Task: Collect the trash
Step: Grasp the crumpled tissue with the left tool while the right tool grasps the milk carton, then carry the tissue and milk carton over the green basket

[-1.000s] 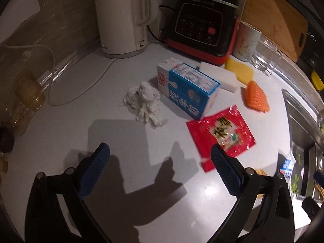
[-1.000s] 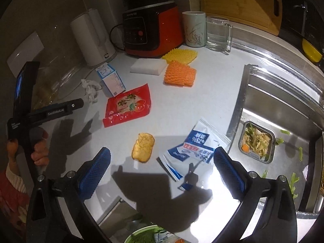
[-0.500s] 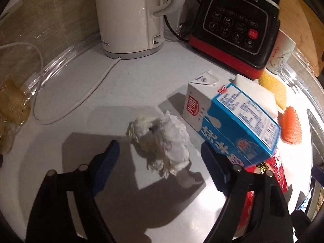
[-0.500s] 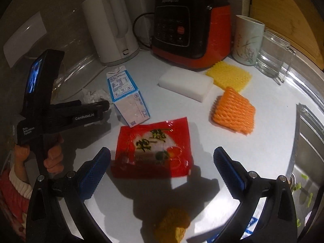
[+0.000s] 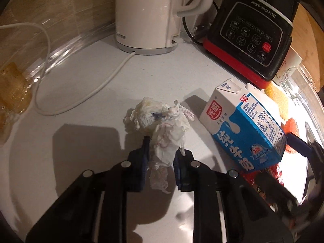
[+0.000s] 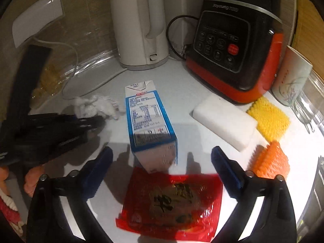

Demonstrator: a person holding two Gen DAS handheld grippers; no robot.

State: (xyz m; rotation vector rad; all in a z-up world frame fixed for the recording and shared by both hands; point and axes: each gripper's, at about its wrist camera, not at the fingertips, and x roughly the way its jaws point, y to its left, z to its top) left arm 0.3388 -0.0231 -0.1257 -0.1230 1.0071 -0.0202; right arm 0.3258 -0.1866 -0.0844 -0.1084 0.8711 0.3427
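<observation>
Closing on the crumpled tissue (image 5: 162, 133), our left gripper (image 5: 161, 158) has just drawn its jaws in from wide apart, and the blue pads now pinch the lower part of the wad, which still rests on the white counter (image 5: 91, 93) just beside the milk carton (image 5: 249, 133); a second ago the tissue lay well ahead of the fingers, so we judge the first piece of trash caught and ready to lift. Our right gripper (image 6: 162, 168) has come in over the red snack wrapper (image 6: 174, 200); its jaws have begun to narrow but stand open, empty, either side of the carton's near end; the wrapper lies flat, so pinching it may prove awkward.
</observation>
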